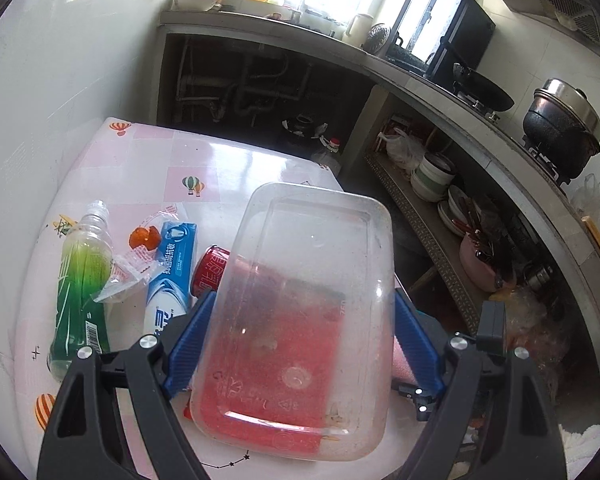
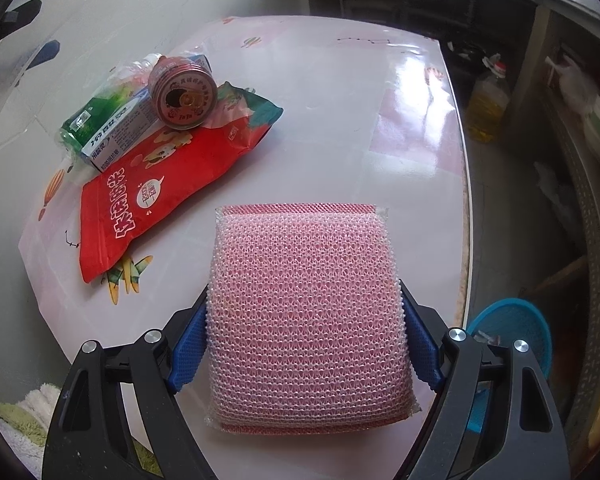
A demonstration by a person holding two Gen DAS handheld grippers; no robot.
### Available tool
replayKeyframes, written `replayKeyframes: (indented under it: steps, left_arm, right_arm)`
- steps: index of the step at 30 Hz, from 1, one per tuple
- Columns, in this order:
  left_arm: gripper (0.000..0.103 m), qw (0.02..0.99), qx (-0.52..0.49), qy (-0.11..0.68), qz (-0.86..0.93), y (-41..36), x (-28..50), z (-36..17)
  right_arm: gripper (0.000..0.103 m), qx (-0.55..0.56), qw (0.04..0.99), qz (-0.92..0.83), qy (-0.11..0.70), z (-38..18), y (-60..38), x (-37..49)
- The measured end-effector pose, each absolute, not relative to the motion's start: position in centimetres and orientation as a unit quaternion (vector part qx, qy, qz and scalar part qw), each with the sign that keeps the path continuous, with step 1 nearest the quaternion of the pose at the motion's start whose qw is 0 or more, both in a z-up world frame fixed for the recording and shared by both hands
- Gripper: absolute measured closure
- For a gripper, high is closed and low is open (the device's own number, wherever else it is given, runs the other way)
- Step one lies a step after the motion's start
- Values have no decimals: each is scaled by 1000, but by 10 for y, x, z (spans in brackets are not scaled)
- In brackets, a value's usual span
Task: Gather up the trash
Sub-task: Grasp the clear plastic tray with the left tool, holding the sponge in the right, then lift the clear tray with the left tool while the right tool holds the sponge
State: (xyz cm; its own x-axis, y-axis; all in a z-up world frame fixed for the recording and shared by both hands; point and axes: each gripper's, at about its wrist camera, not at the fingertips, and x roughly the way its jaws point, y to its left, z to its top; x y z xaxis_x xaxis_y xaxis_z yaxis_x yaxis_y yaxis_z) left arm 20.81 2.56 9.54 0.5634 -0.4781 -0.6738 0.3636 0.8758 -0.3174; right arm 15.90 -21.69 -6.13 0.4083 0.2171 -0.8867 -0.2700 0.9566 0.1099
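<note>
Clear, scuffed plastic food container (image 1: 300,320), rectangular, thin-walled, sits between the blue pads of the left claw (image 1: 300,344), held by its two long sides and tilted up off the desk (image 1: 228,168). Claw stands wide because the box is wide; pads look pressed on the walls. Likely very light, a bit flexible, smooth and slippery: squeeze too hard and the walls bow, too soft and it slides out. Best hold is low on the long sides near the rim, where it is stiffest.

Pink mesh scrubbing sponge (image 2: 308,320), square and cushiony, is gripped across its width in the right claw (image 2: 306,336), also wide, pads sunk a little into the edges. It appears to lie on or just above the desk; cannot tell which. Soft, light, rough net surface, so it grips well and will not break.

Rest of the trash lies in a pile on the far left of the desk: green plastic drink bottle (image 1: 82,280), blue and white toothpaste box (image 1: 172,276), red round tin can (image 2: 182,94), flat red snack bag (image 2: 160,188), clear crumpled wrapper (image 1: 132,272). Bag is floppy, pinch an edge. Can is rigid and rolls, take it across the body. Bottle looks empty, light, crushes.

Blue mesh basket (image 2: 516,320) stands on the floor just beside the desk edge, probable drop point.
</note>
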Motion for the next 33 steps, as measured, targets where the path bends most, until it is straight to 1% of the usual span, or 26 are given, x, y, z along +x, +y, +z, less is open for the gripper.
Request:
replayKeyframes:
  steps: [17,33]
  left_arm:
    - [20,877,-101,399,-248,18,194,86]
    - [20,877,-106,396,-253,14,192,88]
  right_arm:
    - [26,28,839,134,528,-57,-227,156]
    - [27,81,837,131,525,-51,-242,152]
